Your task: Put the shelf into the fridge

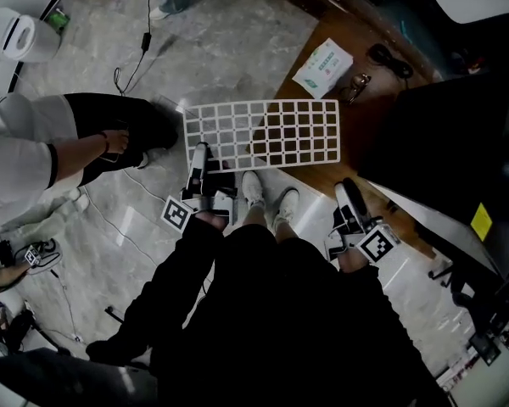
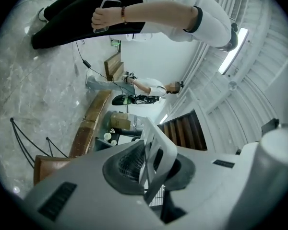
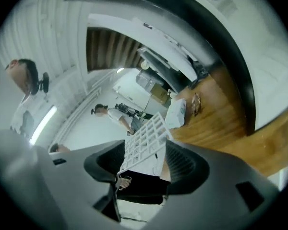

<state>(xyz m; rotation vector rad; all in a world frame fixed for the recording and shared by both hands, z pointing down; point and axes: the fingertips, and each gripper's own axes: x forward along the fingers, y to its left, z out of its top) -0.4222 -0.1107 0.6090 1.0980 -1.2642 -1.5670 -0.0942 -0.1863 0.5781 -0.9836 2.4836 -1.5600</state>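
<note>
The left claw (image 2: 151,169) has its dark pads pressed on the edge of the white grid shelf (image 2: 164,145), which stands up between them; beyond, a person (image 2: 173,13) in a white top stands on the marble floor (image 2: 33,95); a wooden surface (image 2: 89,128) runs behind.

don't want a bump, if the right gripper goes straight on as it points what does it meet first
Most likely the white grid shelf, framed between the jaws of the open right gripper in its own view; how far off is unclear.
</note>
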